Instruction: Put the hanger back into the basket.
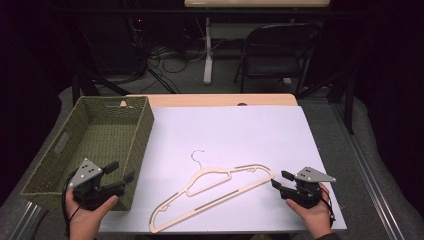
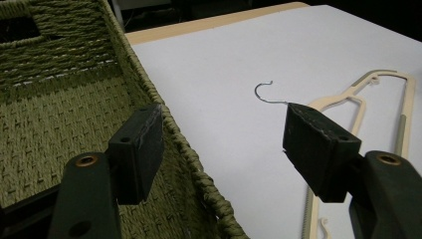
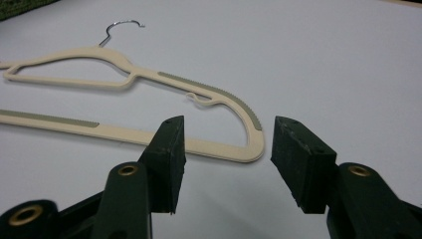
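High view | hanger (image 1: 215, 192): 1 | basket (image 1: 141, 135): 1 | grippers: 2

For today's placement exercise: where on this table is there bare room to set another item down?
The white sheet is bare between the hanger and its far edge. The basket looks empty too. It is crowded near the front edge, where the hanger, left gripper and right gripper sit.

A light wooden desk (image 1: 210, 100) carries a large white sheet (image 1: 240, 135) that covers most of its top, leaving a bare wooden strip along the far edge. A green woven basket (image 1: 142, 127) stands at the left, its right wall over the sheet's left edge. A cream hanger (image 1: 220, 192) with a thin metal hook (image 1: 196, 155) lies flat on the sheet near the front, slanting from front-left to right.
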The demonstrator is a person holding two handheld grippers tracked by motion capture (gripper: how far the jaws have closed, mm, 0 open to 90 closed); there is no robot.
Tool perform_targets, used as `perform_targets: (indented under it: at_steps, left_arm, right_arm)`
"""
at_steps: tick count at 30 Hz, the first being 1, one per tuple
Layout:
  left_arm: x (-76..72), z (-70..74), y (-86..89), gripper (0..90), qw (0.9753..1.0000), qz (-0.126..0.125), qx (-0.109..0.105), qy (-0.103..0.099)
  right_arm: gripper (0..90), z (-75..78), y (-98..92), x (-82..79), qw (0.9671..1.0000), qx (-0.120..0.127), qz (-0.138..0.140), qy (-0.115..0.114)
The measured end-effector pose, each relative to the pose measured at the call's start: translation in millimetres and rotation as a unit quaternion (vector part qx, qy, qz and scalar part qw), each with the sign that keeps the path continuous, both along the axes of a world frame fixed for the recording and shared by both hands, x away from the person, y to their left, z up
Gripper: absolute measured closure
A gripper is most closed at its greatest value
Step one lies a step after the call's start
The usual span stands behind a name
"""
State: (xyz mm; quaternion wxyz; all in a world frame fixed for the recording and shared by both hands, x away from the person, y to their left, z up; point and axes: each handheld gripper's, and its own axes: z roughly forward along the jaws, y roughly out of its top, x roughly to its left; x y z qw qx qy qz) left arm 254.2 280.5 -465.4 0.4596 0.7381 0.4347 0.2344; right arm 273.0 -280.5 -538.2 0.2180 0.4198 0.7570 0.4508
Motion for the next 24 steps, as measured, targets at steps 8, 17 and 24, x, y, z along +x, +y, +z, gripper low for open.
perform_targets:
  at_steps: [8,17,24]
  left_arm:
    - [-4.6,0.0,1.0,32.7,1.0000,-0.002,0.000,-0.002]
    - [-7.2,6.2,0.6,32.7,0.9999,-0.006,0.000,-0.010]
    - [-6.7,7.1,1.0,32.7,0.9999,-0.007,-0.004,-0.007]
  right_arm:
    - [47.1,-1.0,6.2,-0.5,0.9994,-0.014,0.031,0.007]
    - [53.0,5.5,11.8,0.9,0.9974,-0.037,0.059,0.018]
    - [54.4,35.3,18.6,17.5,0.9943,-0.070,0.078,0.023]
